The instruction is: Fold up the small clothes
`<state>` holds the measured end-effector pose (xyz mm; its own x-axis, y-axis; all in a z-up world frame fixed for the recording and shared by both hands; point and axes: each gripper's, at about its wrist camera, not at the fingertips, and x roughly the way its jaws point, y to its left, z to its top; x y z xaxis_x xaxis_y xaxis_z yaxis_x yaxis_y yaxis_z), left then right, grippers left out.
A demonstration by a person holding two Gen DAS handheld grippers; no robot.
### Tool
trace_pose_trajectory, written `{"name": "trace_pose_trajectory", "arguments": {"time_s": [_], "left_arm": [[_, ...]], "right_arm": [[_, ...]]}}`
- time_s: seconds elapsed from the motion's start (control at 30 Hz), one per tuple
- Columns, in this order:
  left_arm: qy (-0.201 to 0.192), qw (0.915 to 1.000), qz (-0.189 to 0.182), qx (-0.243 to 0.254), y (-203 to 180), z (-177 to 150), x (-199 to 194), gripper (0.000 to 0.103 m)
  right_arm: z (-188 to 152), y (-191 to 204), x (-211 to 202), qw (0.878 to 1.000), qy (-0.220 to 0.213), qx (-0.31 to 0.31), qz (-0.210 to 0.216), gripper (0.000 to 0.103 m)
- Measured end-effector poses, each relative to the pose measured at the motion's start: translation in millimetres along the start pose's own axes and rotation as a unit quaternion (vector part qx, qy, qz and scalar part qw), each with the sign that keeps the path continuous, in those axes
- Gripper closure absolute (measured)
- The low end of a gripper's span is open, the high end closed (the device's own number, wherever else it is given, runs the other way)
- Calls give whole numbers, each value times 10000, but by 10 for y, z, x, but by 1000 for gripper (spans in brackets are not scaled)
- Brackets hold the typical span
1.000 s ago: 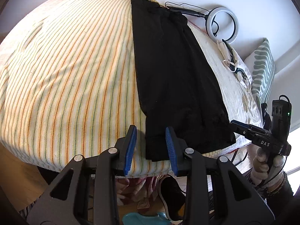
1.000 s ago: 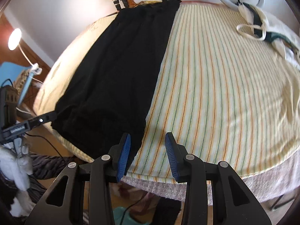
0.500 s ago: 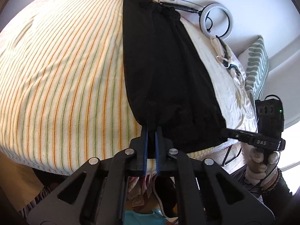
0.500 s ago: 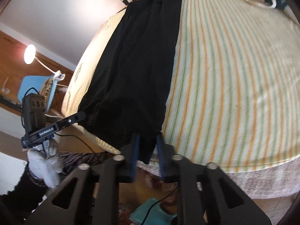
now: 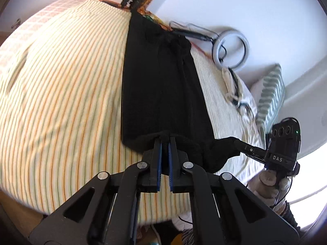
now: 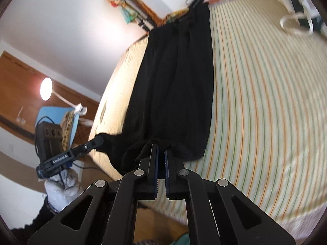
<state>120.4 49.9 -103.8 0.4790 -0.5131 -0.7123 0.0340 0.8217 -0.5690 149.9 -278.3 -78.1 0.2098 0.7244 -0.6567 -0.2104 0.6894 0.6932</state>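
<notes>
A long black garment [image 5: 161, 85] lies lengthwise on a striped bed [image 5: 61, 94]; it also shows in the right wrist view [image 6: 175, 85]. My left gripper [image 5: 165, 140] is shut on the garment's near hem at its left corner. My right gripper [image 6: 161, 150] is shut on the same hem at the right corner. The hem is lifted off the bed and drawn over the garment toward its far end. Each gripper shows in the other's view: the right one [image 5: 237, 141], the left one [image 6: 98, 139], both pinching black cloth.
A white ring light [image 5: 231, 49] and cables lie at the bed's far right edge, with a patterned pillow [image 5: 271, 96] beside them. A lit lamp [image 6: 46, 88] and a blue chair [image 6: 55, 118] stand left of the bed. Tripod legs [image 6: 132, 14] rise at the far end.
Both grippers went from open at the bed's near edge to shut on the hem. They have since lifted it and carried it forward over the garment.
</notes>
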Motion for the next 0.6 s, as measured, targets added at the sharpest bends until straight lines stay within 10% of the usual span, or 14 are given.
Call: {"name": "trace_pose_trajectory", "arguments": {"time_s": [0.6], "left_arm": [[60, 9993, 263, -254, 230, 849, 724, 100]], "right_arm": [[856, -393, 550, 9973, -176, 432, -570, 100]]}}
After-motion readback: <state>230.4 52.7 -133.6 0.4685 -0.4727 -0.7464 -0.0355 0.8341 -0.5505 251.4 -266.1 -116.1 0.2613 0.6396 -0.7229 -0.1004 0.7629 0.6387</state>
